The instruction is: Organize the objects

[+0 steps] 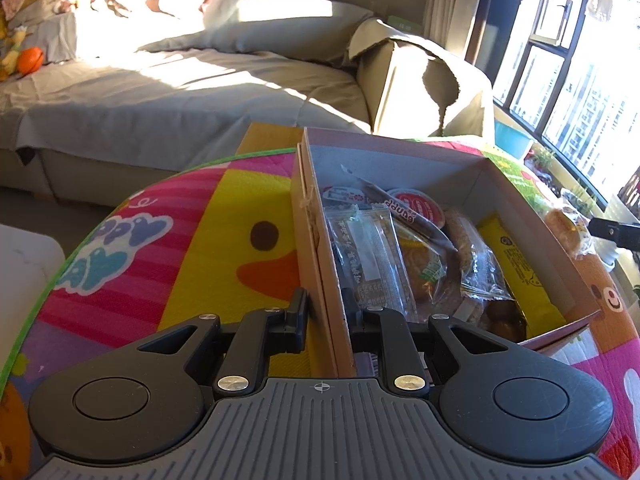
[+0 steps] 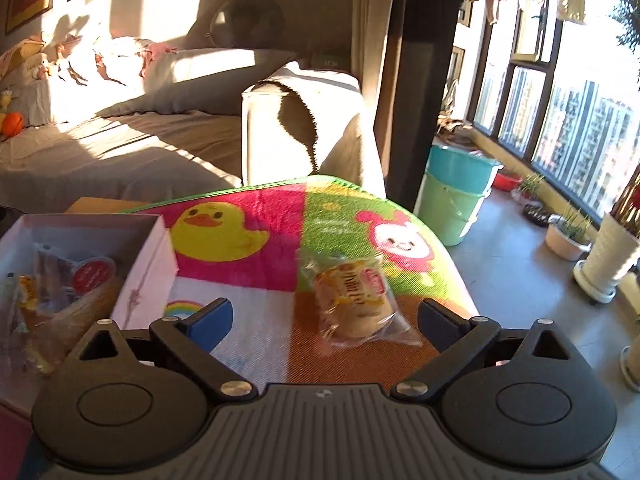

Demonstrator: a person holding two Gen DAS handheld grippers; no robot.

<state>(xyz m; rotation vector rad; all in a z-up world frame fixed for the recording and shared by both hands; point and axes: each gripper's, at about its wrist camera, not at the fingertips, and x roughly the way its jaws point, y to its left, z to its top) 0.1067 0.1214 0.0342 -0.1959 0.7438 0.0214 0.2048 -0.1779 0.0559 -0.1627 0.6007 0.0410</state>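
Wrapped bun [image 2: 354,300] lies on cartoon play mat [image 2: 240,268], between right gripper [image 2: 326,320] fingers, touching neither; jaws spread wide, nothing grasped. Cardboard box [image 1: 316,248] sits left of bun on same mat, packed with snack packets [image 1: 372,256], jelly cup [image 1: 420,208], yellow bar [image 1: 516,268]. Left gripper [image 1: 326,312] clenched on box's near-left wall. Mat's right edge close beside bun; beyond it bare floor, stacked buckets [image 2: 456,200], plant pots [image 2: 568,236]. Sofa [image 2: 120,148] far behind.
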